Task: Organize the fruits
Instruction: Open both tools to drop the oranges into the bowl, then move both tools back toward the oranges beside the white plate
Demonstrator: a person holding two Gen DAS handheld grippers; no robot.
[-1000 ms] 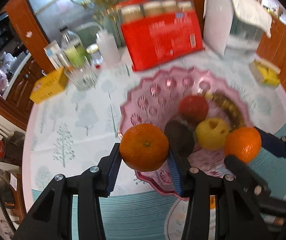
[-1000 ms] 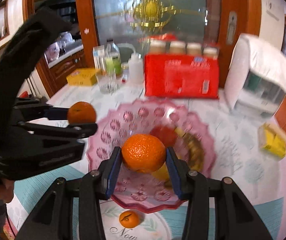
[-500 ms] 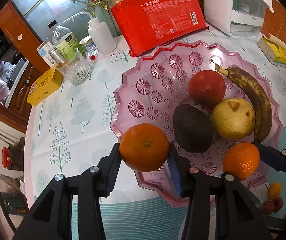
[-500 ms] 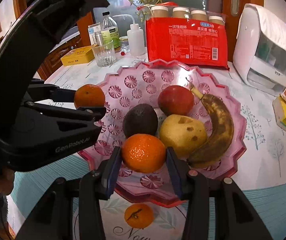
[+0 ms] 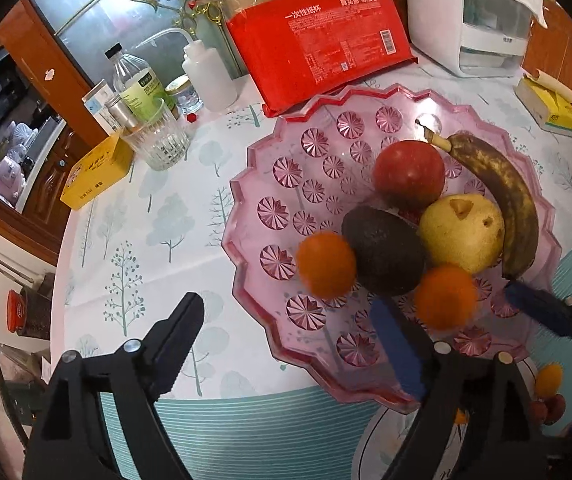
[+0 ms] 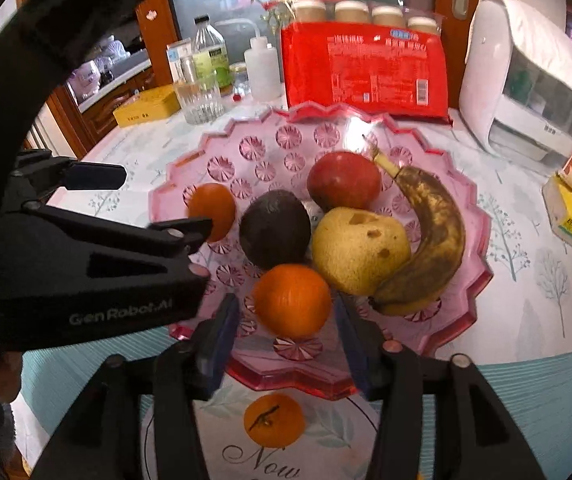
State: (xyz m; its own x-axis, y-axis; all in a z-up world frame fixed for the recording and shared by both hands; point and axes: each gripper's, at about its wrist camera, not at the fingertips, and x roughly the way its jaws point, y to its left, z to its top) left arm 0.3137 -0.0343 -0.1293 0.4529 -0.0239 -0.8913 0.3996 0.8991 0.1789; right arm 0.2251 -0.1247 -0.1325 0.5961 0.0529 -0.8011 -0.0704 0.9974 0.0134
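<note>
Both sets of jaws are opening as we watch. Our left gripper (image 5: 290, 340) spreads wide, holding nothing: the round orange mandarin (image 5: 326, 263) is clear of both pads and sits blurred in the scalloped pink glass bowl (image 5: 254, 184), at about eleven o'clock from the blue-padded finger (image 5: 396, 350) and just beside the dark oval avocado (image 5: 384, 250).

Our right gripper (image 6: 286, 346) parts more narrowly. The second orange mandarin (image 6: 292, 300) lies between its two blue pads (a slim gap shows on either side), low in the bowl's near part, touching the avocado at its eleven o'clock and the yellow pear (image 6: 360, 250) at its one o'clock.

Farther in lie a red apple (image 6: 344, 180) and a brown-spotted banana (image 6: 426, 240) curving along the bowl's three o'clock side. One more small mandarin (image 6: 274, 420) waits on the white printed plate (image 6: 326, 432) at six o'clock, outside the bowl.
</note>
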